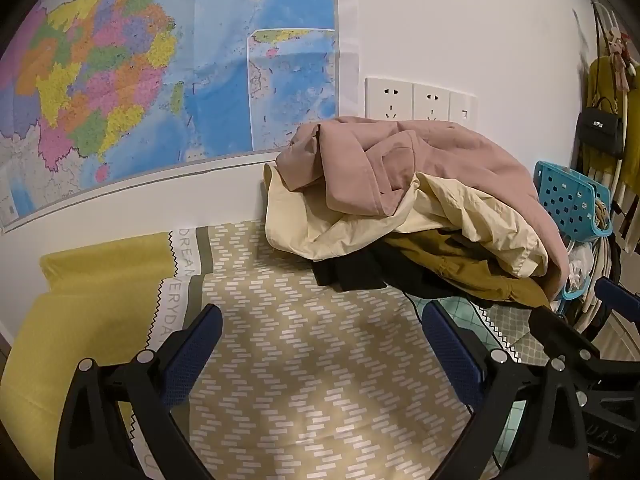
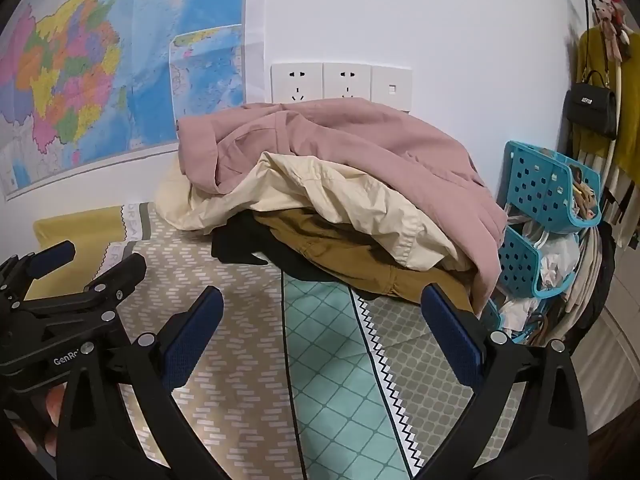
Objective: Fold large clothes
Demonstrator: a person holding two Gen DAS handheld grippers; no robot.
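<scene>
Hovering with jaws apart, both the left gripper (image 1: 322,344) and right gripper (image 2: 322,328) face four piled garments (image 2: 332,184).

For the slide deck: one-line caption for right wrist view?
Open right gripper facing unfolded clothes pile, pink garment on top.

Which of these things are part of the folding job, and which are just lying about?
For the job:
pink garment
cream garment
mustard garment
black garment
left gripper and right gripper, both open and empty

Lying about:
wall map
sockets
blue baskets
black handbag
yellow pillow
</scene>
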